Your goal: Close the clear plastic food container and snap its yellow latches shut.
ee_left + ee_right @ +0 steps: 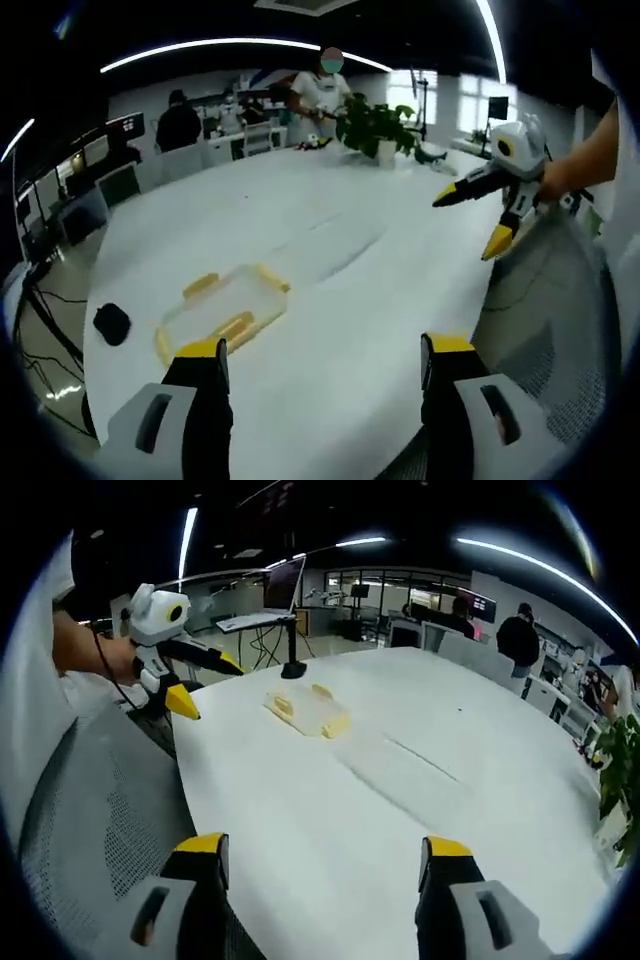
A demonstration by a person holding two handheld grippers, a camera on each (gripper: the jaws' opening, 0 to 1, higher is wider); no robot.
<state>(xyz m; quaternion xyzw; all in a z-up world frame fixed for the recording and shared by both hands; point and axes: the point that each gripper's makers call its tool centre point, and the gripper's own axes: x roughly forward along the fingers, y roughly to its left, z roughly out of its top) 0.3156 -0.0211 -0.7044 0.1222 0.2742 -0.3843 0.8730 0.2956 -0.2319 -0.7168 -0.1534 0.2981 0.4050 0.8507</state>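
A clear rectangular plastic food container with yellow latches [224, 310] lies flat on the large white oval surface [330, 260], its lid on top and the yellow clips showing along its edges; whether the clips are snapped down cannot be told at this size. In the left gripper view the left gripper [322, 362] hangs above the near edge of the surface with its yellow-tipped black fingers [201, 352] spread wide and released, gripping nothing, the container lying just beyond the left one. The right gripper [478, 222] comes in from the right of that view, held in a person's hand [556, 182] well apart from the container, its pointed yellow tips parted. In the right gripper view the right gripper [322, 852] also hangs released over the surface edge, while the left gripper [205, 685] hovers near the container [308, 711]. A small black object [112, 322] rests near the surface rim, and a green potted plant [378, 126] stands at the far end.
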